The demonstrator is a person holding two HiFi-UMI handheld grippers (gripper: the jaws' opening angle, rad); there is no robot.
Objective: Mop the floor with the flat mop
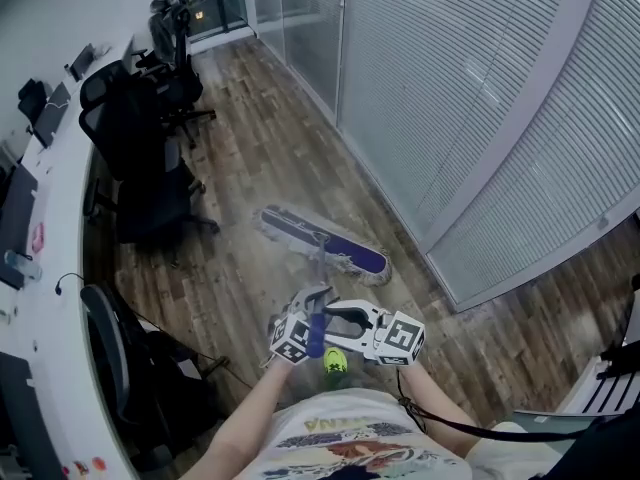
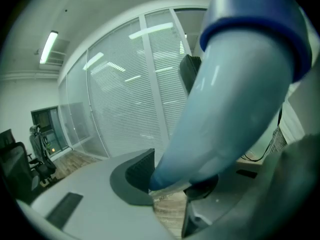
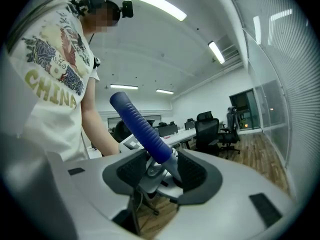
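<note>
A flat mop lay with its long, dark blue, grey-fringed mop head (image 1: 325,243) flat on the brown wood-plank floor (image 1: 250,148), set at a slant. From the mop head a thin shaft (image 1: 321,271) rose toward the person and ended in a dark blue ribbed grip (image 1: 316,336). Just on the person's side of the mop head, the two grey grippers met at this handle, each carrying a cube with square markers. The left gripper (image 1: 312,298) had its fingers clenched on the pale blue shaft (image 2: 235,99), which filled most of the left gripper view and pressed against a dark pad. The right gripper (image 1: 337,320) reached in from the right. In the right gripper view its fingers stood on either side of the ribbed grip (image 3: 142,129), close around it but not plainly clamped. To the right of the mop head ran a glass partition wall with white slatted blinds (image 1: 480,98). To the left of the mop head stood black office chairs (image 1: 150,188), and past them a long white tabletop (image 1: 50,268). The person's printed white T-shirt (image 1: 340,438) showed nearest the camera.
</note>
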